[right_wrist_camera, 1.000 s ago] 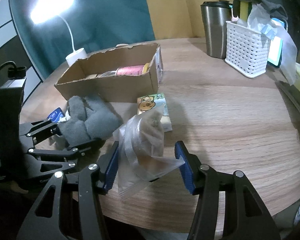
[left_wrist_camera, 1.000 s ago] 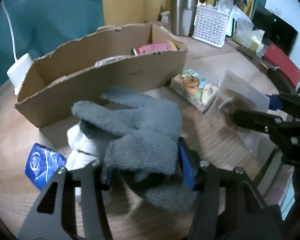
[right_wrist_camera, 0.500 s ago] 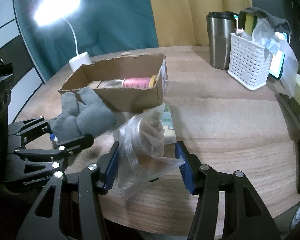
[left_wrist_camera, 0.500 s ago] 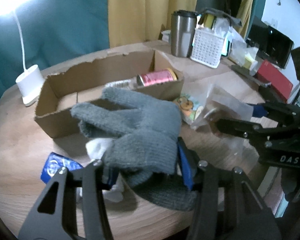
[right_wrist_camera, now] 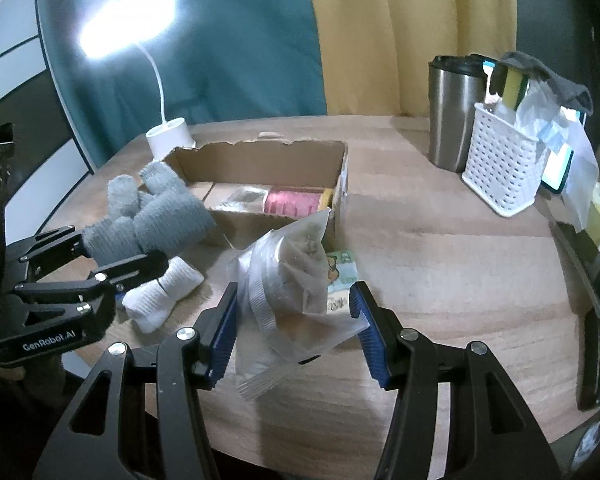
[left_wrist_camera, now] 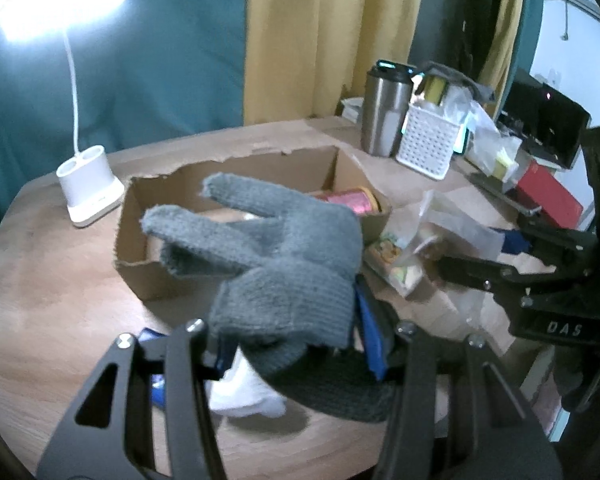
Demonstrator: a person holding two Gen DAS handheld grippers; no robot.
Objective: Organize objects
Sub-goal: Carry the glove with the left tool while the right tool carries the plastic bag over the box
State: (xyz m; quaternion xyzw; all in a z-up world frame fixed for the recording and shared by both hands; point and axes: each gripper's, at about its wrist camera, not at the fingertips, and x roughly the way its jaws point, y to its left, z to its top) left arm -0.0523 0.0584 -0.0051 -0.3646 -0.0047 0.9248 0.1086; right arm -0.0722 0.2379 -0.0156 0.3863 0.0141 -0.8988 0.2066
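Note:
My left gripper point(left_wrist_camera: 292, 340) is shut on a grey knit glove point(left_wrist_camera: 276, 256) and holds it up in front of the open cardboard box point(left_wrist_camera: 148, 276). The glove point(right_wrist_camera: 152, 216) and left gripper point(right_wrist_camera: 100, 256) also show in the right wrist view. My right gripper point(right_wrist_camera: 292, 320) is shut on a clear plastic zip bag point(right_wrist_camera: 296, 280) with brownish contents, lifted above the table. The box point(right_wrist_camera: 332, 168) holds a pink roll point(right_wrist_camera: 296, 202) and a small packet. A white rolled sock point(right_wrist_camera: 160, 296) lies on the table under the left gripper.
A cartoon-printed tissue pack point(right_wrist_camera: 342, 276) lies by the box's near corner. A blue packet point(left_wrist_camera: 156, 384) lies under the left gripper. A white lamp base point(left_wrist_camera: 88, 188), steel tumbler point(right_wrist_camera: 448, 112) and white basket point(right_wrist_camera: 500, 168) stand at the back. Clutter lines the right edge.
Both grippers have risen. The glove has come up off the table, baring the white sock beneath, and the bag has been lifted higher toward the box.

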